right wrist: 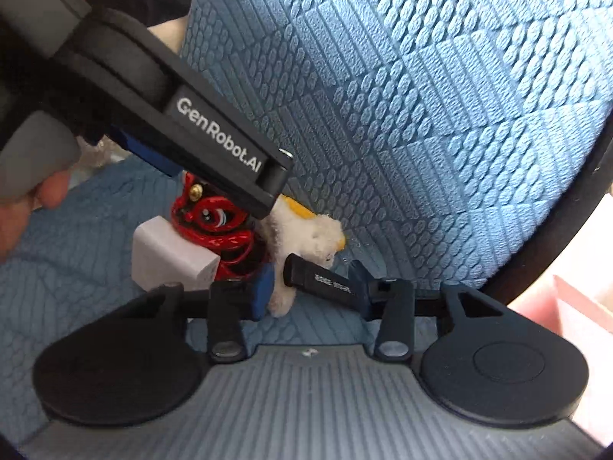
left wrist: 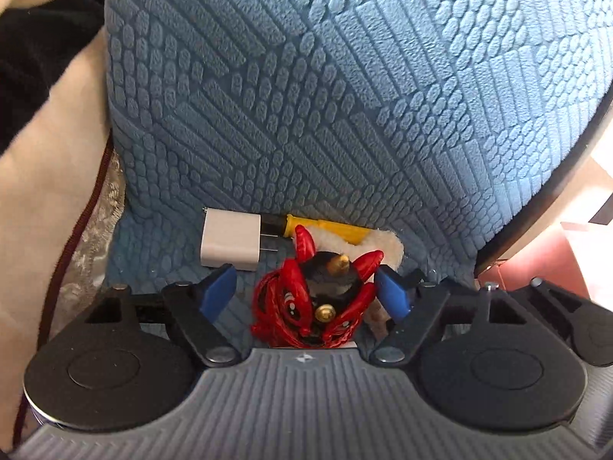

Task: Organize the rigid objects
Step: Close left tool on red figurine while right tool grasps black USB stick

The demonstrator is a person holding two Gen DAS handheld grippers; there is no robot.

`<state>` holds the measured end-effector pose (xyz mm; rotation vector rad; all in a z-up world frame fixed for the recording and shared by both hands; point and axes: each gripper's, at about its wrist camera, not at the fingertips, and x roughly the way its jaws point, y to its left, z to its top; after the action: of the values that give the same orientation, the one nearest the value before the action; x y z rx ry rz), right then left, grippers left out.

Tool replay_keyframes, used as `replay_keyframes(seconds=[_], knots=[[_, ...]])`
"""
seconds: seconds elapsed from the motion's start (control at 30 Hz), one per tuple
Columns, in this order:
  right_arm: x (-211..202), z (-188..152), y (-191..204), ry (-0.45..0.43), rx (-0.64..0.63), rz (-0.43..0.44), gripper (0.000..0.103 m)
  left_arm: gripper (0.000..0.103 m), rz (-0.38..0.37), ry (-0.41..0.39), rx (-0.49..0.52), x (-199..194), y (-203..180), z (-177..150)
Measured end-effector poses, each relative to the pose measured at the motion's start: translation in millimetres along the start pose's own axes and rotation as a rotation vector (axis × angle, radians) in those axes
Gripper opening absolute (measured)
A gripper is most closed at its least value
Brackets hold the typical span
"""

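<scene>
Left tongs point(left wrist: 306, 291) straddle red figurine point(left wrist: 306, 303) beside white charger point(left wrist: 230, 243).

Two wrist fisheyes look close along their fingers at a blue textured cushion point(left wrist: 345, 96). Both share a red ornament point(left wrist: 318, 299) and white charger point(right wrist: 172, 257); the right sees it from the side.
</scene>
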<state>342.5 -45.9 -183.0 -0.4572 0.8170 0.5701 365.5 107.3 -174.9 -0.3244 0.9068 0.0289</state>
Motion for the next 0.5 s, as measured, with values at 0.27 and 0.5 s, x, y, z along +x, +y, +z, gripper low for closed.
replay_keyframes(seconds=[0.27,0.5], knots=[[9.4,0.2,-7.6,0.015,0.026,0.048,0.021,0.069,-0.022,0.031,0.01,5.9,-3.8,-6.3],[-6.5,13.0,-25.1,-0.012,0.074,0.034,0.012,0.067,-0.038,0.03,-0.026,7.3,-1.1,-6.8]])
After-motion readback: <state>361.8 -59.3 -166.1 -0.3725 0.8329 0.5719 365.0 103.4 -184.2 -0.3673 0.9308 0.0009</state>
